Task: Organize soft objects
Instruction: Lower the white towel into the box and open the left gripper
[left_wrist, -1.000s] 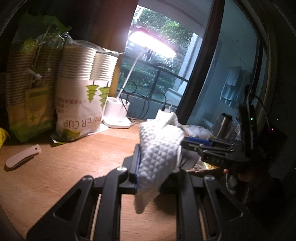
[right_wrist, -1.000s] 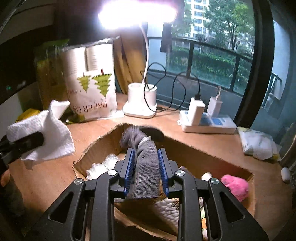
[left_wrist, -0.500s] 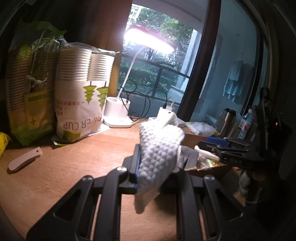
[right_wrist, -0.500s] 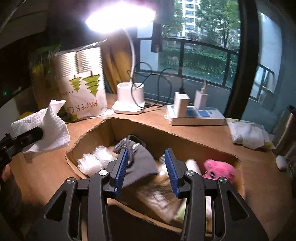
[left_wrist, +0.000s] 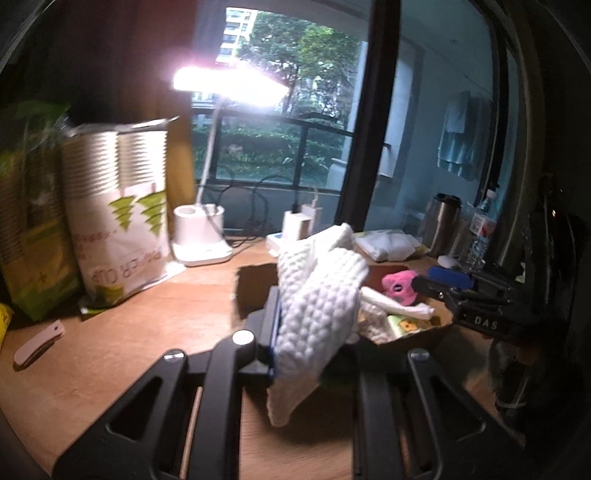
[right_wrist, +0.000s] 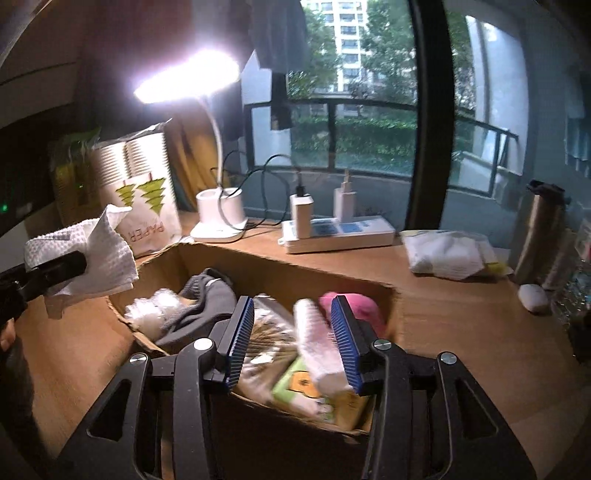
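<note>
My left gripper (left_wrist: 314, 321) is shut on a white waffle-knit cloth (left_wrist: 317, 295), held above the desk just left of the cardboard box (left_wrist: 413, 334). The cloth also shows in the right wrist view (right_wrist: 92, 254). My right gripper (right_wrist: 291, 339) is open and empty over the box (right_wrist: 258, 266). In the box lie a grey sock (right_wrist: 207, 306), a pink plush toy (right_wrist: 351, 304), a white rolled item (right_wrist: 317, 339), crinkled white plastic (right_wrist: 151, 314) and a green packet (right_wrist: 303, 387).
A desk lamp (right_wrist: 218, 218), a power strip with chargers (right_wrist: 340, 232), a paper cup bag (left_wrist: 122, 214), a folded white cloth packet (right_wrist: 447, 253), a steel flask (right_wrist: 539, 229) and a small folded knife (left_wrist: 37, 343) stand on the wooden desk.
My right gripper opened and dropped the grey sock into the box, then drew back to the right. My left gripper moved toward the box with the white cloth.
</note>
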